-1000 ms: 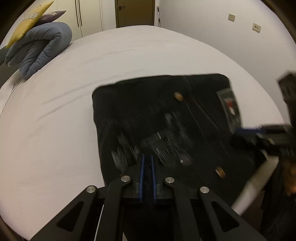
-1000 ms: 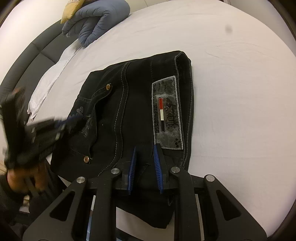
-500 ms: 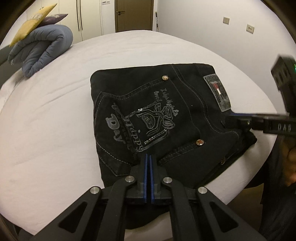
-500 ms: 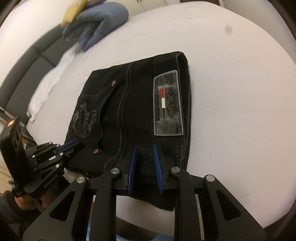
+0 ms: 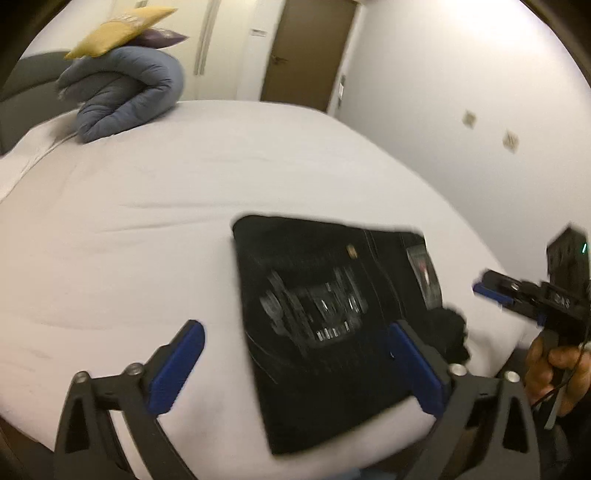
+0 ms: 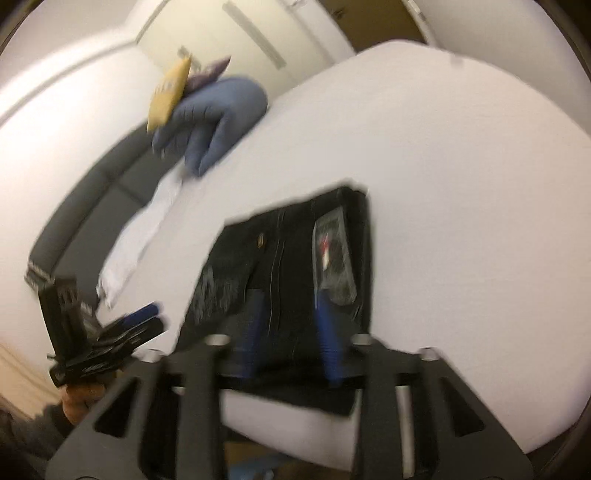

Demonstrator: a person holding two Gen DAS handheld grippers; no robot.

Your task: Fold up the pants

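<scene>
Mostly blurred: folded black pants [image 5: 325, 325], pocket print unreadable.

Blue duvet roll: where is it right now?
Left wrist view, upper left: the blue duvet roll lies at the bed's far end, under a yellow pillow.

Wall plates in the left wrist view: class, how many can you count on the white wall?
2: a plate on the wall right of the door, and another plate lower right of it. Blur or the frame edge may hide more.
</scene>
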